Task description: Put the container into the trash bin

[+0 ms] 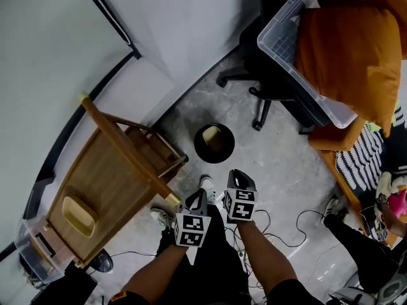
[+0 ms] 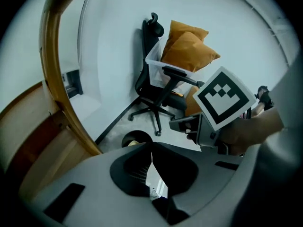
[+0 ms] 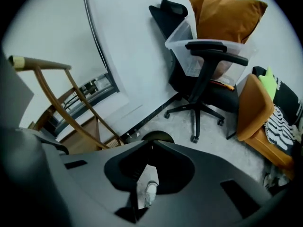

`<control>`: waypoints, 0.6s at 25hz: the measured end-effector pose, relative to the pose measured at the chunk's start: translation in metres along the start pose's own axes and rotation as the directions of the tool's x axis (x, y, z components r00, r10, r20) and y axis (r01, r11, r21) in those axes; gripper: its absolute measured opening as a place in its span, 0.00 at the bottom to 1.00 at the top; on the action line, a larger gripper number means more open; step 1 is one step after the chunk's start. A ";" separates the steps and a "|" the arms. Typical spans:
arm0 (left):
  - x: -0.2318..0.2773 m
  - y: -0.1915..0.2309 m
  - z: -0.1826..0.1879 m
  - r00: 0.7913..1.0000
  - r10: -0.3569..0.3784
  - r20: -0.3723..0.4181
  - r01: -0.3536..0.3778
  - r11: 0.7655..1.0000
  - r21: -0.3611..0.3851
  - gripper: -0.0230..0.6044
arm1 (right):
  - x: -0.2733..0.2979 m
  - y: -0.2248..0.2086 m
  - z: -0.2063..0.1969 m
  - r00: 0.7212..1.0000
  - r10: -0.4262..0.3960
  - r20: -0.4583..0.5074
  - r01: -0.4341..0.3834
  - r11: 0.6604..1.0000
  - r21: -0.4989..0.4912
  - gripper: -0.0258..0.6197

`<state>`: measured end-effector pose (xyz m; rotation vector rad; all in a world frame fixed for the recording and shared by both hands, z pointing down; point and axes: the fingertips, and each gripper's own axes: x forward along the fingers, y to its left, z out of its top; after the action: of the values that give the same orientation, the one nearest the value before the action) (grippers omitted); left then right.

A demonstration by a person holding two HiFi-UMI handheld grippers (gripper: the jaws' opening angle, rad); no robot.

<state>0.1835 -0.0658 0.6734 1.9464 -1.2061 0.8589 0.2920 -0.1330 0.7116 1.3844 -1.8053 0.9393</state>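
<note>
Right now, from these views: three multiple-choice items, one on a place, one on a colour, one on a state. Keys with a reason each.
1. Where does the bin stand?
A. on the floor
B. on the wooden chair seat
C. inside the clear crate

2. What colour are the pillows in the crate?
A. blue
B. orange
C. green

3. How do the jaws of the left hand-held gripper stand?
A. clamped on a container
B. wide apart
C. together, nothing between them

Answers:
1 A: the head view shows the round black bin on the grey floor, clear of the chair.
2 B: all three views show them orange.
3 C: in the left gripper view the tips meet, with only floor showing behind them.
</note>
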 end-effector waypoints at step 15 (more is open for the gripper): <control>-0.135 -0.032 0.072 0.994 -0.004 0.106 0.007 1.000 -0.024 0.06 | -0.180 0.033 0.062 0.990 0.023 0.136 -0.023 1.000 -0.001 0.09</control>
<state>0.1783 -0.0503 0.5179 1.9959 -1.2661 0.7421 0.2933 -0.0908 0.5235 1.4620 -1.9256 0.8748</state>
